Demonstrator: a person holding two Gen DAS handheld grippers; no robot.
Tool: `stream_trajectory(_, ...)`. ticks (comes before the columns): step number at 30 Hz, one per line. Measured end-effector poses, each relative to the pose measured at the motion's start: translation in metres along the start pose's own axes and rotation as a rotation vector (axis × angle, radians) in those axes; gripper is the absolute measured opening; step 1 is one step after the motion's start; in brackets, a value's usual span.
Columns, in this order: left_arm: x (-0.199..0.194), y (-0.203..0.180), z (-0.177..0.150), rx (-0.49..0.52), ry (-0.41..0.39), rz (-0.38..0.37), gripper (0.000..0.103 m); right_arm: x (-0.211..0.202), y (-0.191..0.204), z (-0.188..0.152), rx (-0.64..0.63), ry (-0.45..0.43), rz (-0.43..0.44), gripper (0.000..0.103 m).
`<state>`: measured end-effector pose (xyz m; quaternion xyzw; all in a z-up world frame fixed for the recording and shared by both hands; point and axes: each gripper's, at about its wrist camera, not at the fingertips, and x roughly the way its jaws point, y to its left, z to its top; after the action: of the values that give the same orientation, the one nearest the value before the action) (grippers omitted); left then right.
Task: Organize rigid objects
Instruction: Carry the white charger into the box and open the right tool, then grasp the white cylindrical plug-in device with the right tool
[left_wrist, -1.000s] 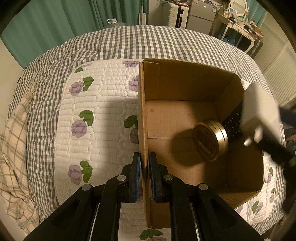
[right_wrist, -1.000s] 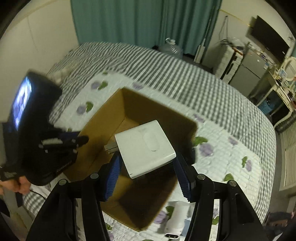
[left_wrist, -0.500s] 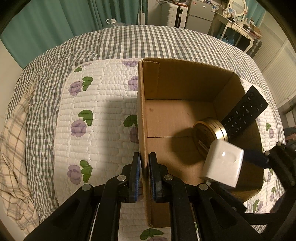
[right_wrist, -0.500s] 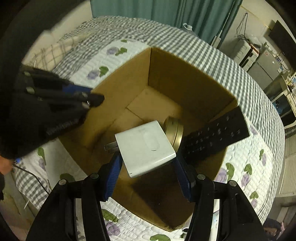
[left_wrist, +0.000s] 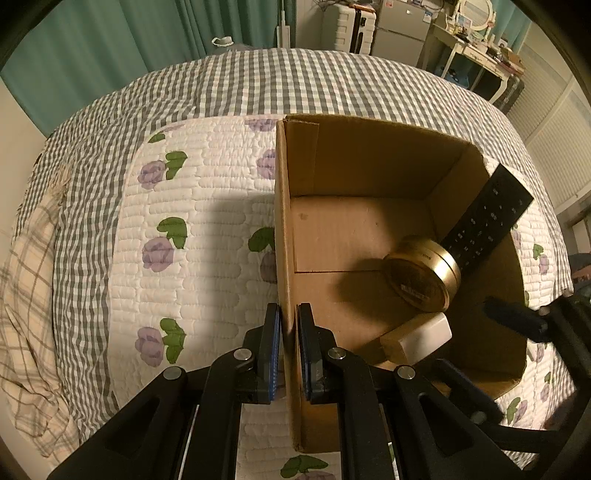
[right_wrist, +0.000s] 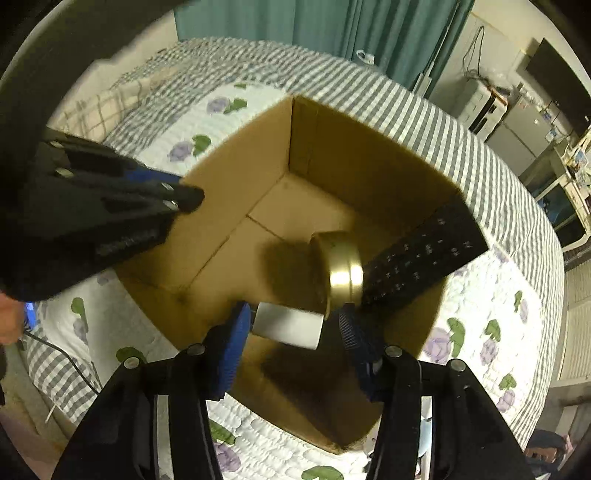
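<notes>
An open cardboard box (left_wrist: 369, 158) (right_wrist: 236, 173) sits on the bed. My left gripper (left_wrist: 288, 347) is shut on the box's left wall; it shows in the right wrist view (right_wrist: 184, 194). Inside lie a gold round tin (left_wrist: 421, 273) (right_wrist: 341, 269) on edge and a black remote (left_wrist: 484, 218) (right_wrist: 424, 254) leaning on the right wall. My right gripper (right_wrist: 291, 328) is open over the box; a white square adapter (right_wrist: 286, 325) (left_wrist: 417, 338) sits tilted between its fingers, apart from the pads.
The bed has a grey checked cover (left_wrist: 221, 85) and a white quilted pad with purple flowers (left_wrist: 192, 229). Teal curtains (left_wrist: 110, 40), white cabinets (left_wrist: 369, 26) and a desk (left_wrist: 476, 51) stand beyond the bed.
My right gripper carried the white adapter down into the box and opened; the adapter has tipped and dropped from its grip. My left gripper kept its hold on the box wall.
</notes>
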<state>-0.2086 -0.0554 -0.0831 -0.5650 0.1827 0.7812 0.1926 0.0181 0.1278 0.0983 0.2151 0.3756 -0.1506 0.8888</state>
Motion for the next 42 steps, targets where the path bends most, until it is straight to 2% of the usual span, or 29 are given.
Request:
stream_trajectory(5,0.000,0.000,0.001,0.001,0.001,-0.002,0.010,-0.024,-0.004,0.001,-0.015,-0.046,-0.029,0.064)
stream_trajectory(7,0.000,0.000,0.001,-0.001,0.003,-0.002,0.010,-0.036,-0.010,0.002,-0.009,-0.069,-0.039,0.073)
stream_trajectory(10,-0.001,-0.001,0.002,-0.003,0.004,-0.003,0.010,-0.062,-0.030,0.004,0.023,-0.115,-0.065,0.082)
stream_trajectory(14,-0.002,-0.002,0.002,0.002,0.002,0.002,0.010,-0.102,-0.073,0.007,0.105,-0.200,-0.120,0.085)
stream_trajectory(18,-0.003,-0.001,0.001,0.003,0.002,0.002,0.010,-0.116,-0.122,-0.003,0.214,-0.222,-0.125,0.086)
stream_trajectory(22,-0.004,-0.001,0.000,0.005,0.001,0.002,0.010,-0.091,-0.161,-0.029,0.283,-0.144,-0.159,0.085)
stream_trajectory(25,-0.005,-0.001,0.000,0.009,-0.001,0.006,0.010,-0.058,-0.177,-0.050,0.278,-0.061,-0.194,0.085)
stream_trajectory(29,-0.005,-0.002,0.000,0.011,0.000,0.005,0.010,-0.016,-0.185,-0.075,0.249,0.052,-0.180,0.085)
stream_trajectory(32,-0.005,-0.002,0.000,0.015,-0.002,0.006,0.010,0.012,-0.175,-0.102,0.183,0.140,-0.159,0.085)
stream_trajectory(34,-0.004,-0.002,-0.001,0.018,-0.003,0.007,0.010,0.021,-0.167,-0.114,0.181,0.173,-0.104,0.081)
stream_trajectory(37,-0.005,-0.001,0.000,0.016,0.000,0.005,0.010,0.028,-0.153,-0.120,0.170,0.180,-0.045,0.080)
stream_trajectory(40,-0.005,-0.003,-0.001,0.022,0.000,0.013,0.010,0.033,-0.135,-0.117,0.123,0.179,-0.025,0.080)
stream_trajectory(42,-0.005,-0.004,-0.001,0.027,-0.001,0.016,0.010,0.038,-0.127,-0.117,0.106,0.186,-0.013,0.075)
